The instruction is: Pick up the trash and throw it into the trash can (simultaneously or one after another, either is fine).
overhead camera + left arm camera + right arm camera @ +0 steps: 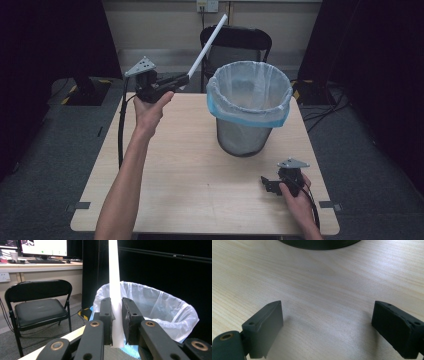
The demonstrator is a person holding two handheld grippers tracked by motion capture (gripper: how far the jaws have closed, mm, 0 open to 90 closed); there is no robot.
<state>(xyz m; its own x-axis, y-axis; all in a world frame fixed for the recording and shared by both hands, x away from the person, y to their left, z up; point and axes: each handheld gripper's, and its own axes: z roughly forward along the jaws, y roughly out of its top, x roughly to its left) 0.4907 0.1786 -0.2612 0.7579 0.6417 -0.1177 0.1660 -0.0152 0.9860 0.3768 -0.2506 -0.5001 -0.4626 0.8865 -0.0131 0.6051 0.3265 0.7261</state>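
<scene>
The left gripper point(184, 80) is held up in the air to the left of the waste bin point(248, 107), above the far left part of the tabletop point(190, 170). Its fingers point(106, 315) pinch the lower end of a long white tube point(207, 44), which slants up and away from the gripper, its top end rising past the left of the bin's rim toward the black folding chair point(240, 40) behind the bin. In the left gripper view the tube point(114, 280) stands straight up between the two fingers, with the bin's white liner point(160, 307) just behind it and the chair point(37, 305) off to the bin's left.

The bin stands upright on the far middle of the tabletop, lined with a white bag folded over its rim, a blue edge showing below the fold.

The right gripper point(267, 184) sits low at the tabletop, in front of the bin and to its right, well apart from it. Its fingers point(265, 327) are spread wide with nothing between them, bare wood point(324, 302) showing in the gap and the bin's dark base point(319, 243) beyond.
</scene>
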